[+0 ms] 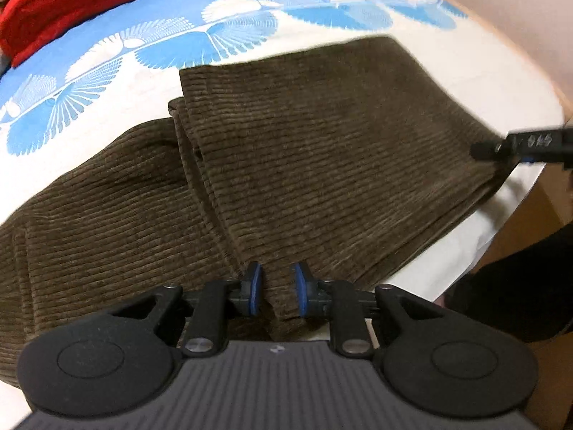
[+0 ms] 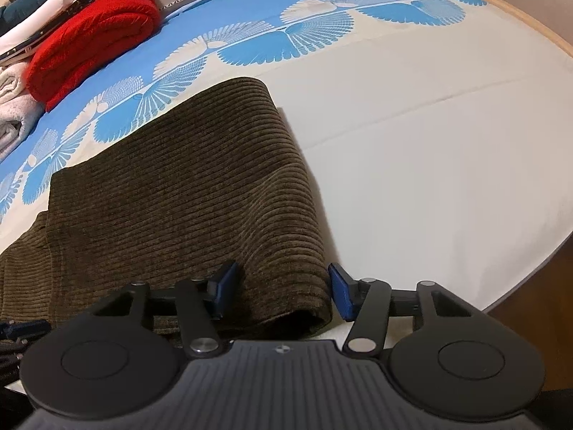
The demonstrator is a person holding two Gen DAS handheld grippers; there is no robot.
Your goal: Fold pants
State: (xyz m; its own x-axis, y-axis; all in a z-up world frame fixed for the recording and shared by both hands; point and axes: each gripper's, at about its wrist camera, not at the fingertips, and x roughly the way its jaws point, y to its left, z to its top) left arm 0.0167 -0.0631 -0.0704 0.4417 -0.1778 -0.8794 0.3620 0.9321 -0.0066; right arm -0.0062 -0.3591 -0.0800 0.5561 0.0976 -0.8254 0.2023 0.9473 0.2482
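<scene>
pants (image 1: 322, 150): brown, ribbed | bedsheet (image 2: 412, 143): white, blue fan print | blanket (image 2: 89, 43): red

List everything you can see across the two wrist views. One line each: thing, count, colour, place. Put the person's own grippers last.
Pants: one, brown corduroy, partly folded on the bed's near edge.
Bedsheet: one, white and blue with a fan pattern, under the pants.
Red blanket: one, red, folded, far left.
Other folded textiles: a few, grey, white and dark teal, beside the red blanket.
Left gripper: one, black with blue pads, jaws open around a pants edge.
Right gripper: one, black with blue pads, jaws open around the folded end.
</scene>
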